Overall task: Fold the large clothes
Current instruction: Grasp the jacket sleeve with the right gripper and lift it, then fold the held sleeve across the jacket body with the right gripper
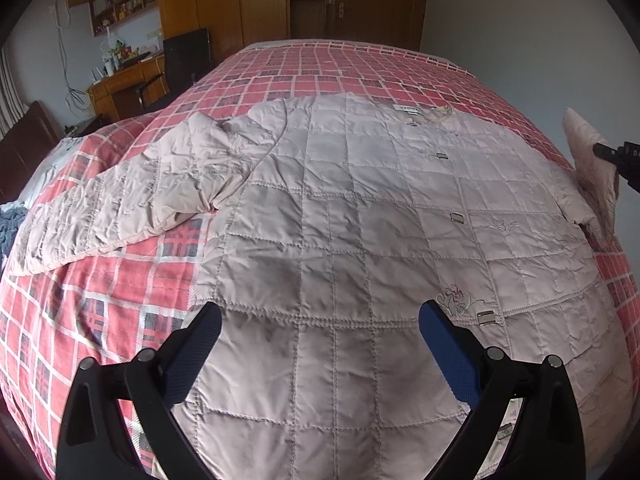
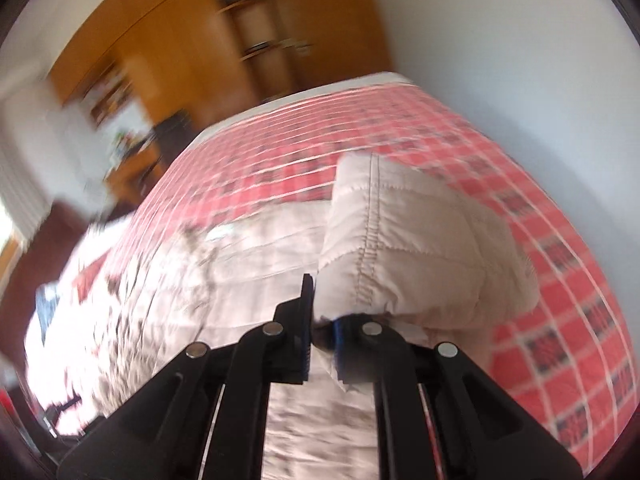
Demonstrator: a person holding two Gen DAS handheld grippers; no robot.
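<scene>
A pale pink quilted jacket (image 1: 360, 220) lies front up on the bed, collar at the far end, its left sleeve (image 1: 132, 204) spread out to the side. My left gripper (image 1: 320, 344) hovers open over the jacket's lower part, nothing between its fingers. At the right edge of the left wrist view, my right gripper (image 1: 616, 160) holds the jacket's right sleeve (image 1: 592, 168) lifted off the bed. In the blurred right wrist view, my right gripper (image 2: 322, 332) is shut on that sleeve (image 2: 420, 248), which stands up in front of the fingers.
The bed carries a red plaid cover (image 1: 320, 76). A wooden desk (image 1: 120, 84) with a dark chair (image 1: 184, 64) stands beyond the bed on the left, and wooden wardrobes (image 1: 240, 0) line the far wall. A dark headboard (image 1: 24, 144) and grey-blue fabric (image 1: 10, 224) sit at the left.
</scene>
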